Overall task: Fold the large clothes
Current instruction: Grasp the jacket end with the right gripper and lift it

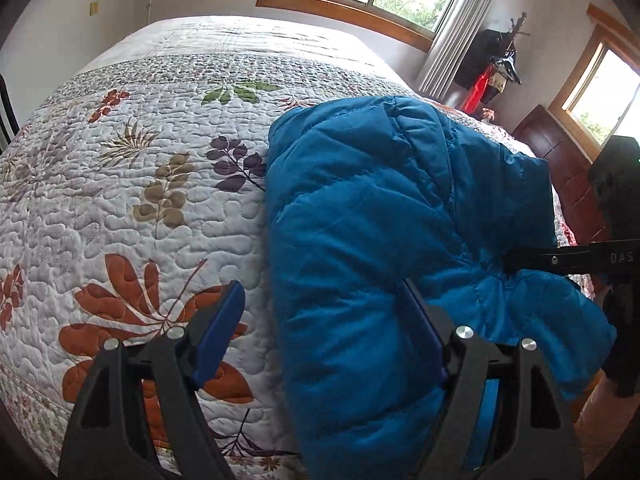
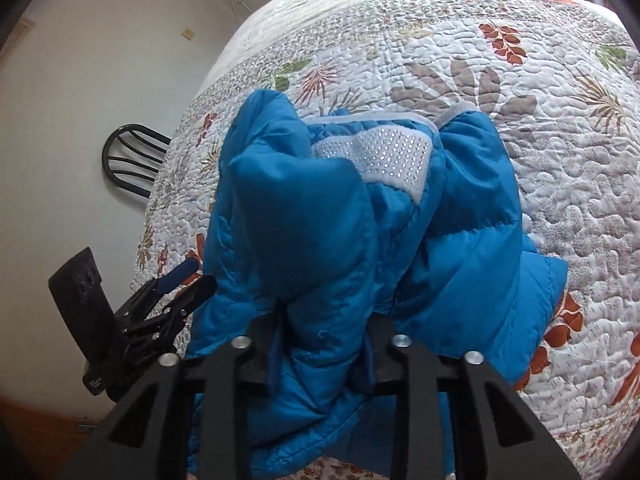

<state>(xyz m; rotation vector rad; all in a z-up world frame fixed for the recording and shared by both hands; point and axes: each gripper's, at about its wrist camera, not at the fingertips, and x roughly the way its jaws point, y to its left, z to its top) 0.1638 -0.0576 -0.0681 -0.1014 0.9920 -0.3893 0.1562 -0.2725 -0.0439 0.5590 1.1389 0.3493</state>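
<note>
A blue quilted puffer jacket (image 1: pixel 380 216) lies bunched on the floral quilted bed (image 1: pixel 132 184). My left gripper (image 1: pixel 320 320) is open; its jaws stand wide, the right pad pressed against the jacket's left side and the left pad over the quilt. In the right wrist view the jacket (image 2: pixel 320 216) shows a white studded collar lining (image 2: pixel 384 156). My right gripper (image 2: pixel 320 344) is shut on a thick fold of the jacket at its near edge. The left gripper also shows in the right wrist view (image 2: pixel 180 284), and the right gripper's finger in the left wrist view (image 1: pixel 560 260).
The bed fills most of both views, with the near edge below the grippers. A black chair (image 2: pixel 132 160) stands at the bed's left side. Windows with curtains (image 1: pixel 456 28), a coat rack (image 1: pixel 500 64) and a wooden cabinet (image 1: pixel 560 160) lie beyond the bed.
</note>
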